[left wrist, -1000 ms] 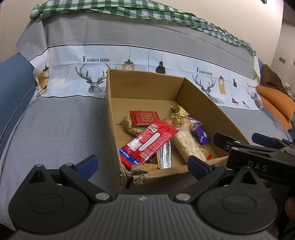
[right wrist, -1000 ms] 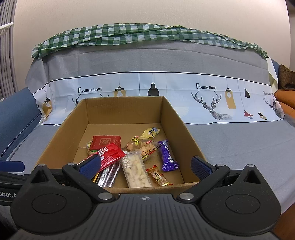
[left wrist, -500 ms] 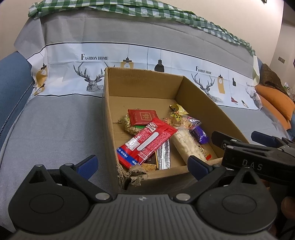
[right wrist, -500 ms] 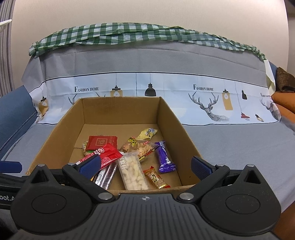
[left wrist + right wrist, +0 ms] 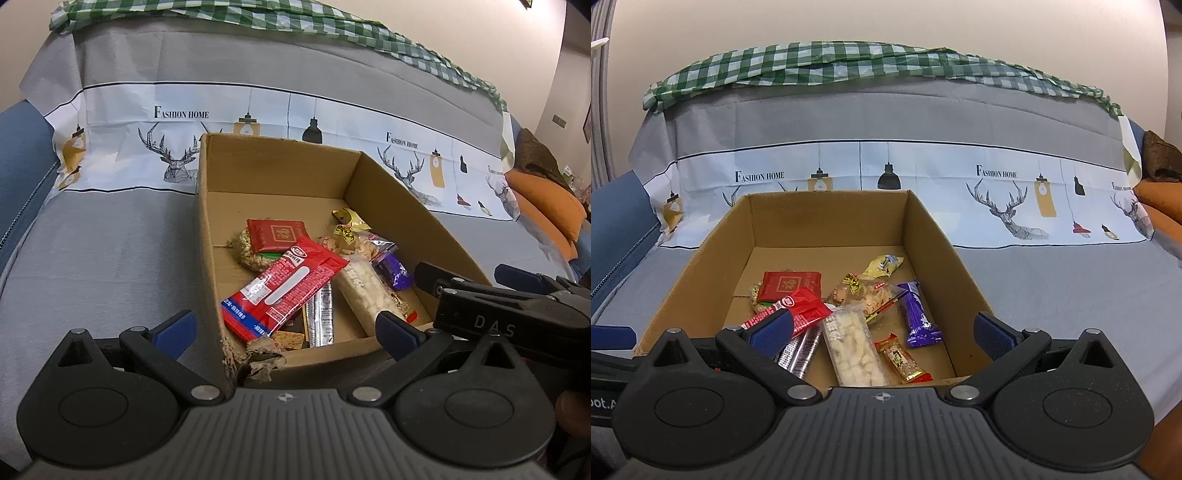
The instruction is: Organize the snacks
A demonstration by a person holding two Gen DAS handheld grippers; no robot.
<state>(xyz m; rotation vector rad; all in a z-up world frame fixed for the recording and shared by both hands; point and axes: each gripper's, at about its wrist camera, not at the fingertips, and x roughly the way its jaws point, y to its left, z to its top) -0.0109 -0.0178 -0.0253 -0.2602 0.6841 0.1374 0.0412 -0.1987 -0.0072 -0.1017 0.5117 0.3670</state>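
An open cardboard box sits on the grey sofa cover. Inside lie several snacks: a long red packet, a flat red pouch, a clear pack of white puffs, a purple bar, a silver stick, a small yellow sweet. My left gripper is open and empty at the box's near left corner. My right gripper is open and empty over the near edge; it also shows in the left wrist view.
The box's near left corner is torn. The sofa back carries a printed cover and a green checked cloth. An orange cushion lies at the right. Blue sofa fabric shows at the left.
Both grippers have drawn back and risen slightly, so the box sits a little lower in view. Both stay open. The snacks have not moved.
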